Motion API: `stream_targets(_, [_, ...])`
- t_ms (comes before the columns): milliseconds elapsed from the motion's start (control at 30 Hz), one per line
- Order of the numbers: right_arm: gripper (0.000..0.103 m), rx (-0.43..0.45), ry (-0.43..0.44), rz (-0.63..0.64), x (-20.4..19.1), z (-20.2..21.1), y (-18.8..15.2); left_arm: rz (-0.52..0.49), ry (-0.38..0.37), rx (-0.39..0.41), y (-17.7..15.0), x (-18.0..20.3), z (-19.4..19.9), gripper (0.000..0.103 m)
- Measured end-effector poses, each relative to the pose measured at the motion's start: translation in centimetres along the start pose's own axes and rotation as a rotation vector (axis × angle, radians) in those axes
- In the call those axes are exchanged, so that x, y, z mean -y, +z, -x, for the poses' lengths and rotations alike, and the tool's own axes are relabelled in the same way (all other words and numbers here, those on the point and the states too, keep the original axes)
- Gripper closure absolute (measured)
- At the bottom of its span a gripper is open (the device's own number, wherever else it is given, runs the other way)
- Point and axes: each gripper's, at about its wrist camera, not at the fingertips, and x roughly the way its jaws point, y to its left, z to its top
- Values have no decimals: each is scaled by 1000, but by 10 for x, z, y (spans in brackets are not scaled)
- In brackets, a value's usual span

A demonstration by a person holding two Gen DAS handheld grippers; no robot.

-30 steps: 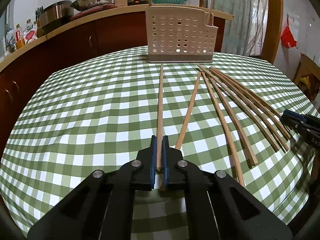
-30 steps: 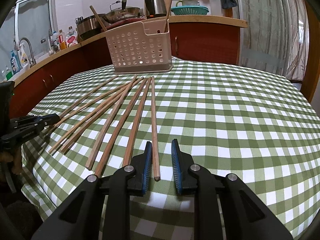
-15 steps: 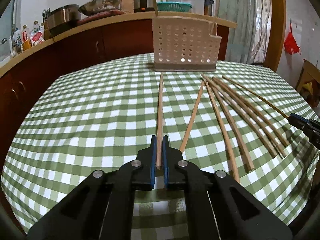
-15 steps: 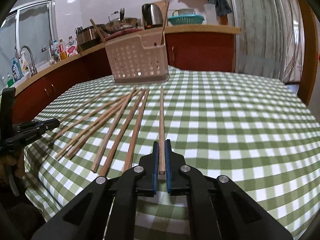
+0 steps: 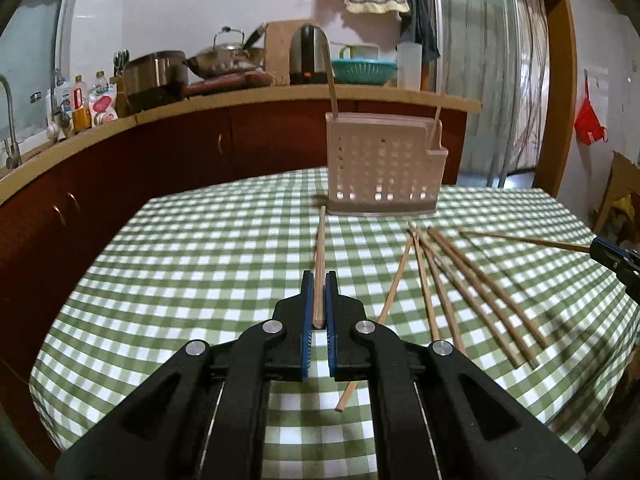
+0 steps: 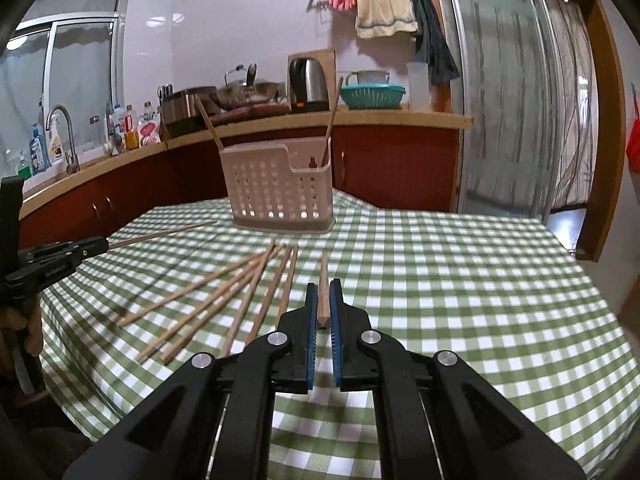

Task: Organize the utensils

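A single chopstick (image 5: 319, 264) was pinched near its butt end by the left tongs (image 5: 319, 300), and another chopstick (image 6: 323, 288) was pinched likewise by the right tongs (image 6: 324, 304), each stick projecting forward over the checked surface (image 6: 460, 280) toward the perforated holder (image 6: 280, 192) ahead. For the step to be done well, each stick would probably have to be tipped upright and lowered tip-first into the holder. The loose chopsticks (image 5: 460, 292) were seen right of the left tongs, while the small side pocket (image 6: 312, 168) was shown more openly in the right view.

Right hand-held gripper (image 6: 324, 308) clamped on one chopstick (image 6: 323, 284), perforated holder (image 6: 280, 196) beyond.
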Motion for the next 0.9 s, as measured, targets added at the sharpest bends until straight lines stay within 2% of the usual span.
stream_targets(333, [96,88,-6,1,1,28,38,21,3,111,36,-6,40,97])
stream_targets(567, [96,122,-12,4,2,38,50,64,-5,117,46,-16,51,97])
stream_targets(733, [96,122,-12,3,2,38,49,63,-12,70,36,-13,42,97])
stream_targets(900, [96,121,-11,3,2,38,49,55,-27,-21,21,-10,31,97])
